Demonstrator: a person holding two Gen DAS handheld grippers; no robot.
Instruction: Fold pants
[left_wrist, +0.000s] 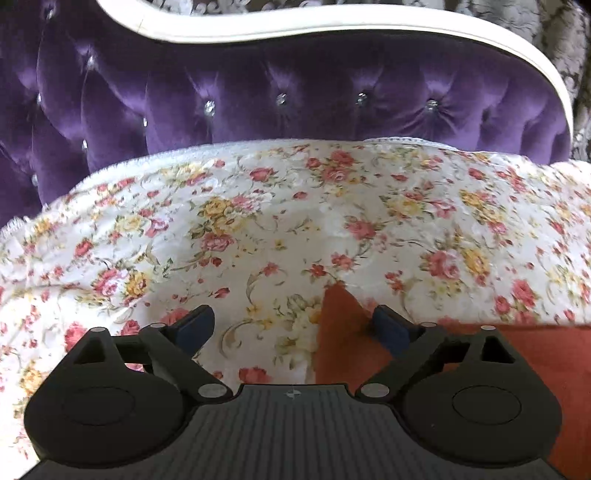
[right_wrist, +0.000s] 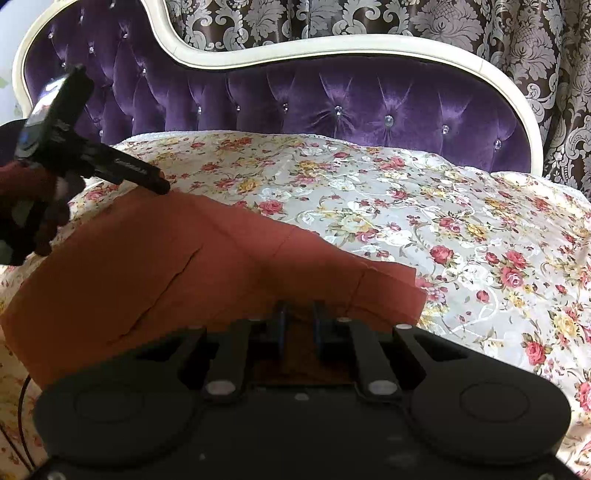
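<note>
The rust-orange pants (right_wrist: 177, 258) lie folded on the floral bedspread (right_wrist: 424, 206). In the left wrist view only a pointed corner of the pants (left_wrist: 343, 325) shows, at the lower right. My left gripper (left_wrist: 295, 325) is open, its right finger resting over that corner, its left finger over bare bedspread. It also shows in the right wrist view (right_wrist: 159, 184), at the far left edge of the pants. My right gripper (right_wrist: 299, 317) has its jaws nearly together on the near edge of the pants, with cloth between them.
A purple tufted headboard (right_wrist: 332, 107) with a cream frame stands behind the bed. Patterned dark curtains (right_wrist: 480, 29) hang behind it. The bedspread (left_wrist: 295, 206) spreads wide to the right and back of the pants.
</note>
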